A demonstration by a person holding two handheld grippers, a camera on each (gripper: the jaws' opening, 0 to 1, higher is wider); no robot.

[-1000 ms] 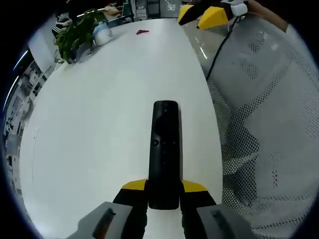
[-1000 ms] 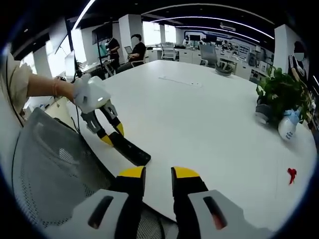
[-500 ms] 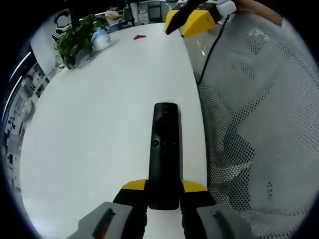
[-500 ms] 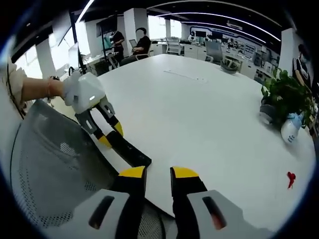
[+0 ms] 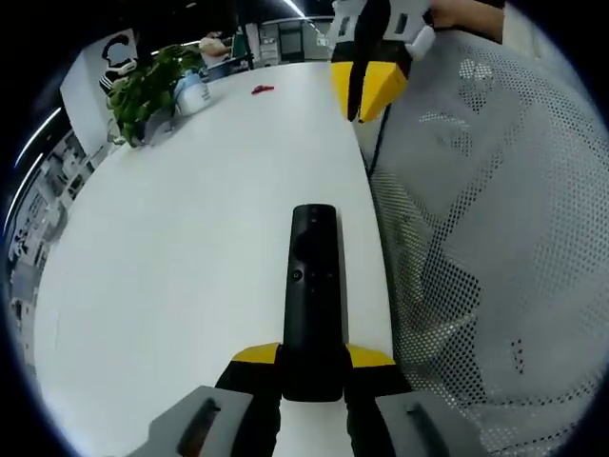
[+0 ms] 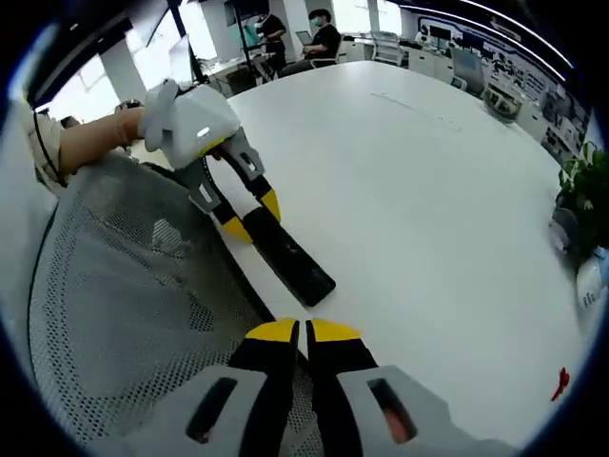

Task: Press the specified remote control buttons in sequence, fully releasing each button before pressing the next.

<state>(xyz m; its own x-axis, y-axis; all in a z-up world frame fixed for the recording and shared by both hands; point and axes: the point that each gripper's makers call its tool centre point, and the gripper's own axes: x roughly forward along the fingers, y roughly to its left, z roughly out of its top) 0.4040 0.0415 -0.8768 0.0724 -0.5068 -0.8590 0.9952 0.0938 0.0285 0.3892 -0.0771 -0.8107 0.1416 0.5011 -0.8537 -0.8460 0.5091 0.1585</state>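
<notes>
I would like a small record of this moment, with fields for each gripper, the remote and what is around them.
left gripper: jaws shut on the remote control's near end
remote control: black, buttons facing up, lying along the table edge
right gripper: jaws closed, empty, above the remote's far end, apart from it
table: white
chair: grey mesh back beside the table
plant: far side of the table

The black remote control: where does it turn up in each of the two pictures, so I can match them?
Left gripper view: the remote control runs up the centre, its near end clamped between that gripper's yellow-tipped jaws.
Right gripper view: the same remote lies left of centre, held by the left gripper near the table's edge.
Shared landmark: the potted plant, at upper left there, sits at the right edge here.
</notes>
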